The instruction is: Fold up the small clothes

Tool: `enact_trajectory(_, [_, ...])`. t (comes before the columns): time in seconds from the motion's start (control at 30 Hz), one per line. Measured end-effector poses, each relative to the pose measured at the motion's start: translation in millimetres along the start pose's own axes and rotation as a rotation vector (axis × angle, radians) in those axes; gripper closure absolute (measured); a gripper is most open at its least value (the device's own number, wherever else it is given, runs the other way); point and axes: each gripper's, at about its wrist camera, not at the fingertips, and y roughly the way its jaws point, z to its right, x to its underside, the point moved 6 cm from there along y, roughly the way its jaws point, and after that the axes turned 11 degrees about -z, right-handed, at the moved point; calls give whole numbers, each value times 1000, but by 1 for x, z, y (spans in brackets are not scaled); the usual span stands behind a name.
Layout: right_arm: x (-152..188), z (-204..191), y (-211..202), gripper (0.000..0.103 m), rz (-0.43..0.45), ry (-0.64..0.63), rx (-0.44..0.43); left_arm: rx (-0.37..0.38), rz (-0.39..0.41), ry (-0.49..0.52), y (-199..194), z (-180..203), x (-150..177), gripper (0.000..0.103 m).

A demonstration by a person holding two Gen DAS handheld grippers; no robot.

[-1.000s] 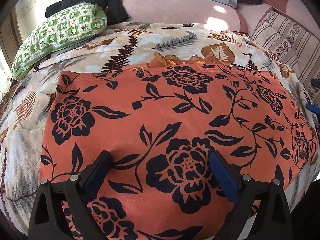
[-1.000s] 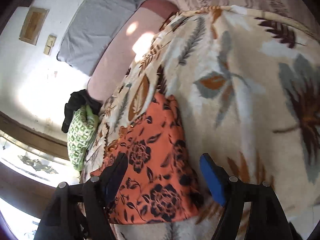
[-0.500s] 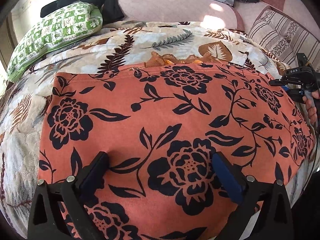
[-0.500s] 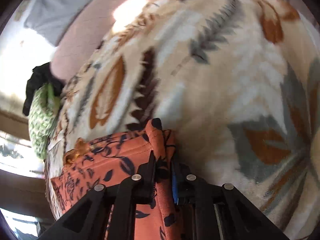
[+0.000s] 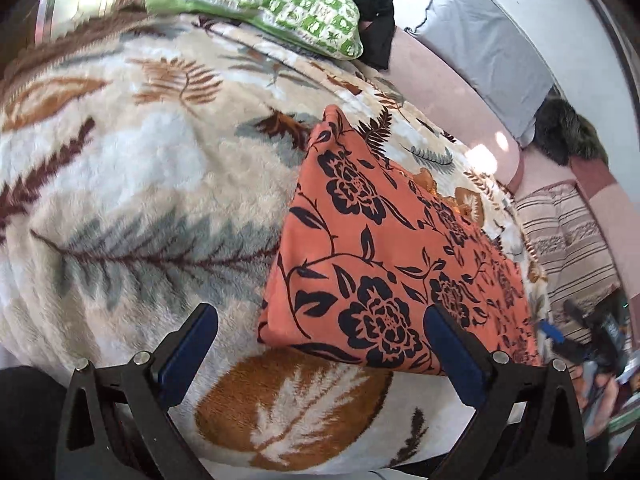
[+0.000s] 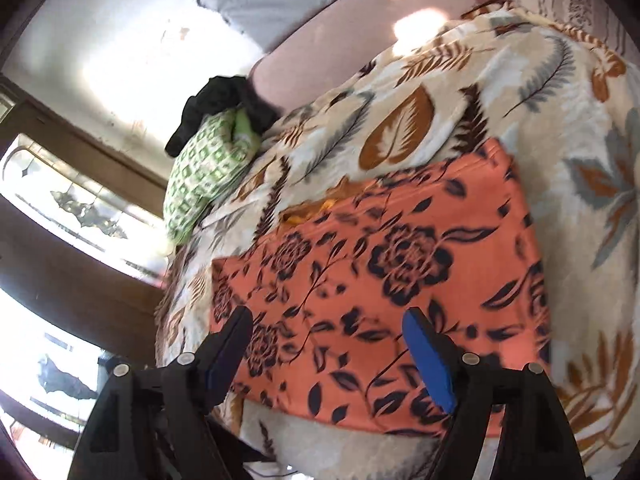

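An orange garment with black flowers (image 5: 384,264) lies flat and folded on the leaf-patterned blanket (image 5: 132,184). My left gripper (image 5: 320,346) is open and hovers at the garment's near left corner, which sits between the fingers untouched. In the right wrist view the same garment (image 6: 380,276) spreads under my right gripper (image 6: 328,348). Its jaws are opening and stand wide above the cloth's near edge, pinching nothing. A blurred blue pad (image 5: 552,331) of the right gripper shows at the far right of the left wrist view.
A green and white pillow (image 5: 260,4) with black cloth (image 5: 372,12) behind it lies at the bed's head. A grey pillow (image 5: 492,48) leans on the pink headboard (image 5: 444,92). A striped cushion (image 5: 568,248) lies at right. Windows (image 6: 60,208) fill the left side.
The right gripper, shut on the garment's edge half a second ago, has let go and drawn back. The left gripper has swung from over the garment's middle to its left end and rolled.
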Motion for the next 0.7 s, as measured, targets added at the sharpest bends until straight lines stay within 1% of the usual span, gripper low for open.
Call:
enact_trajectory(0.03, [4, 6, 9, 23, -9, 13, 19, 15, -19, -23, 5, -4, 2, 3])
enact_trajectory(0.07, [8, 17, 19, 23, -30, 37, 46, 33, -40, -36, 11, -5, 2, 11])
enact_trajectory(0.1, [14, 33, 28, 23, -56, 72, 86, 66, -72, -28, 18, -4, 3, 35])
enact_trajectory(0.13, [18, 52, 36, 24, -79, 125, 125, 50, -118, -18, 28, -5, 5, 56])
enact_trajectory(0.17, [21, 61, 40, 24, -77, 154, 93, -8, -150, -19, 36, -11, 7, 83])
enact_trajectory(0.2, [20, 66, 38, 24, -51, 160, 58, 17, -152, -34, 36, -13, 7, 83])
enact_trajectory(0.23, [18, 69, 35, 25, -42, 177, 31, 23, -153, -38, 34, -12, 7, 83])
enact_trajectory(0.27, [19, 71, 33, 25, -40, 190, 20, -5, -147, -10, 30, -9, 8, 83])
enact_trajectory(0.33, [19, 72, 34, 25, -52, 181, 23, -99, -133, 85, 27, 1, 12, 83])
enact_trajectory(0.37, [19, 72, 35, 25, -56, 175, 28, -132, -135, 118, 26, 5, 14, 81])
enact_trajectory(0.43, [18, 72, 36, 25, -60, 170, 35, -159, -139, 149, 21, 11, 11, 69])
enact_trajectory(0.47, [18, 72, 38, 24, -60, 170, 34, -162, -119, 155, 15, 14, 5, 51])
enact_trajectory(0.5, [17, 72, 38, 24, -62, 169, 32, -157, -83, 161, 7, 17, -6, 32])
enact_trajectory(0.53, [18, 71, 37, 24, -65, 167, 27, -145, -32, 169, -2, 19, -21, 26])
enact_trajectory(0.57, [18, 72, 37, 24, -66, 168, 21, -127, 13, 185, -7, 23, -39, 23])
enact_trajectory(0.6, [18, 72, 35, 24, -67, 169, 14, -106, 29, 204, -7, 27, -57, 23])
enact_trajectory(0.67, [18, 74, 35, 24, -66, 170, 1, -76, 11, 213, 9, 29, -96, 24])
enact_trajectory(0.7, [18, 74, 35, 24, -65, 173, -6, -45, -19, 206, 25, 30, -116, 24])
